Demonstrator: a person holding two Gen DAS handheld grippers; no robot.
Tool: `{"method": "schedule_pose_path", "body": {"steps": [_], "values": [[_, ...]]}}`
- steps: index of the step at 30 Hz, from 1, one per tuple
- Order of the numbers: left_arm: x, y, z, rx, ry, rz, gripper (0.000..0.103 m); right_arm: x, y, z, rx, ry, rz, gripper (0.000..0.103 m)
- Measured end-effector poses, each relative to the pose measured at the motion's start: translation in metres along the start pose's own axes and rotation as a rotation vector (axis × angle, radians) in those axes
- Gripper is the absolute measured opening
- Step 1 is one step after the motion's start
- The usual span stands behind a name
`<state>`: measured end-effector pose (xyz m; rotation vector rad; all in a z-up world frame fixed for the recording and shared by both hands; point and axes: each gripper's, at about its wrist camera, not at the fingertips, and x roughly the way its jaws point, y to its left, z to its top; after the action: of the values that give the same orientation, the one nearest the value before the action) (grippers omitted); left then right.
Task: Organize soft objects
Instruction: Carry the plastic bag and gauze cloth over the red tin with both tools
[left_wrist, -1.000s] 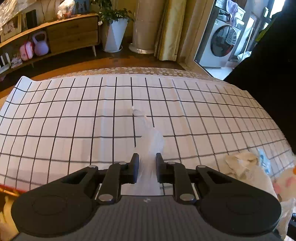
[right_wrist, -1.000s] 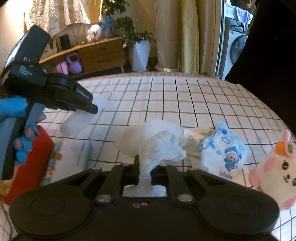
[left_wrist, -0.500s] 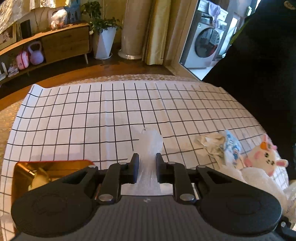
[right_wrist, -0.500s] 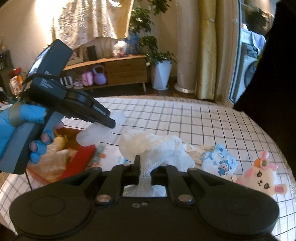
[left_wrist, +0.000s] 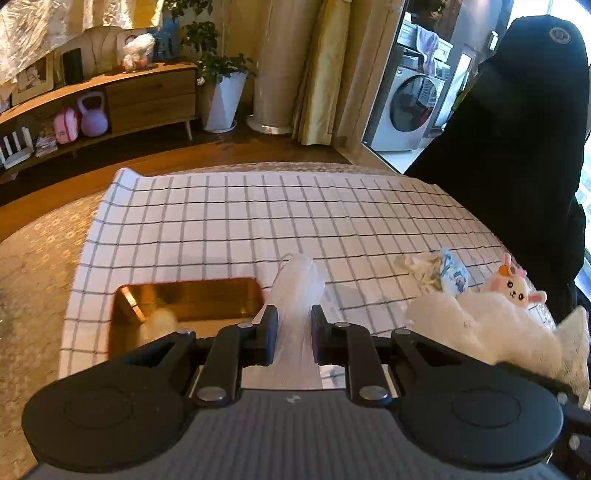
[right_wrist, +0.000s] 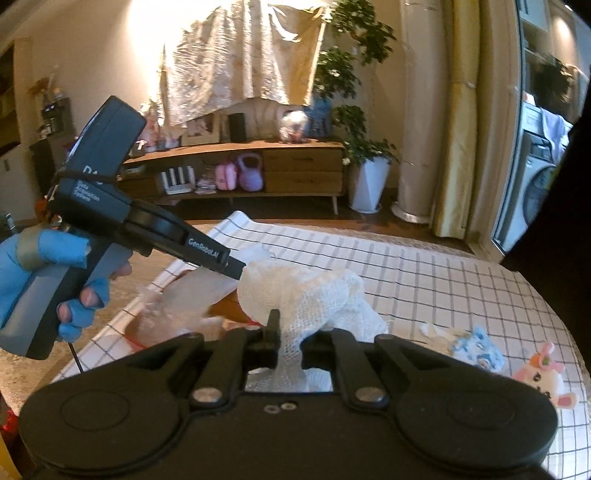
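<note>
My left gripper (left_wrist: 293, 325) is shut on a translucent white plastic bag (left_wrist: 297, 291) and holds it high above the checked cloth (left_wrist: 258, 214), beside an orange box (left_wrist: 184, 295). My right gripper (right_wrist: 290, 339) is shut on a white gauze cloth (right_wrist: 314, 291), also lifted; the cloth shows at the right in the left wrist view (left_wrist: 480, 328). In the right wrist view the left gripper (right_wrist: 236, 267) with its bag (right_wrist: 199, 291) hangs over the box (right_wrist: 229, 310).
A small blue-printed pouch (left_wrist: 452, 273) and a white-pink plush toy (left_wrist: 511, 288) lie at the table's right side, with a crumpled cloth (left_wrist: 417, 266) beside them. A person in black (left_wrist: 517, 147) stands at the right. A sideboard (left_wrist: 110, 99) is behind.
Both grippers have risen and pulled back with their loads. The orange box has come into view under the left gripper, and the table looks farther below.
</note>
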<state>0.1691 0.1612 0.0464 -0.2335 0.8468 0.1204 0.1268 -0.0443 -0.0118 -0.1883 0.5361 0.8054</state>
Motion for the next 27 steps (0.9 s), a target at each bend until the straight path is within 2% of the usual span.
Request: {"method": "schedule_pose_path", "body": {"steps": [13,21,27], "values": [[-0.034,0.058,-0.031,-0.026,-0.018,0.040,0.018,0.031,0.059,0.017,-0.033,0.017,0.095,0.007],[-0.034,0.083,-0.043,-0.044,-0.011,0.049,0.018,0.059,0.081,0.020,-0.035,0.062,0.152,0.007],[-0.023,0.096,-0.054,-0.046,0.004,0.043,0.018,0.092,0.091,0.020,-0.036,0.106,0.152,0.007]]}}
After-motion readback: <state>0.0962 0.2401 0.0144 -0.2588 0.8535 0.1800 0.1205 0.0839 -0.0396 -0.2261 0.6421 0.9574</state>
